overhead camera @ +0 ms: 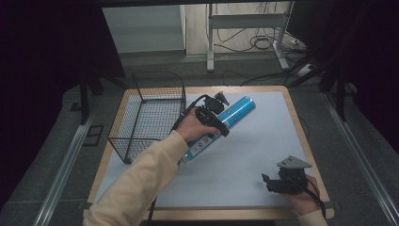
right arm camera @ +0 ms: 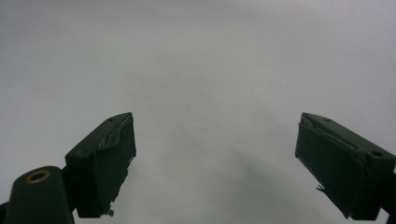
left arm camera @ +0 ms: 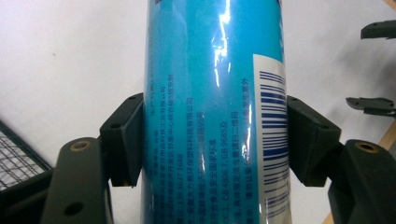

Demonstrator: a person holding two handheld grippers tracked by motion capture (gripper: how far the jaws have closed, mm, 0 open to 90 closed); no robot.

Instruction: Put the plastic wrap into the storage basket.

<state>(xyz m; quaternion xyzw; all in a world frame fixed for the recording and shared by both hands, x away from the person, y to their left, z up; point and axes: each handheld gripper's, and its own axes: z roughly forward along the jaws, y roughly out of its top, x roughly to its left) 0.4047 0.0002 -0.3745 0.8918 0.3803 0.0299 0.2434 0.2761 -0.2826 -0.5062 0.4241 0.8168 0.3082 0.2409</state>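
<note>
At the left of the table (overhead camera: 282, 101) stands a black wire basket (overhead camera: 148, 117), open at the top, on the pale sheet (overhead camera: 244, 165) that covers the tabletop. A corner of its mesh shows at the lower left of the left gripper view (left arm camera: 18, 161).

Just right of the basket, the left gripper (overhead camera: 214, 117) is clamped on a long blue can (overhead camera: 221, 127). The can lies slanted across the middle of the sheet in the high view, its far end pointing up and to the right, its near end toward the person's cream sleeve (overhead camera: 136, 183). The gripper takes it across the middle of its length, the hand (overhead camera: 190, 127) on the side toward the basket. In the left gripper view the can (left arm camera: 210, 116) rises straight up between the two black pads (left arm camera: 123, 140), which press flat on its two sides; a white label with a barcode (left arm camera: 273, 130) sits against the right-hand pad. Whether the can rests on the sheet or is lifted clear of it cannot be told.

Well apart, at the lower right corner of the table, the right gripper (overhead camera: 270, 181) sits low in the person's other hand (overhead camera: 303, 197), its grey plate on top. In the right gripper view its jaws stand wide apart (right arm camera: 215, 158) with nothing between them, over the bare sheet (right arm camera: 210, 70).
</note>
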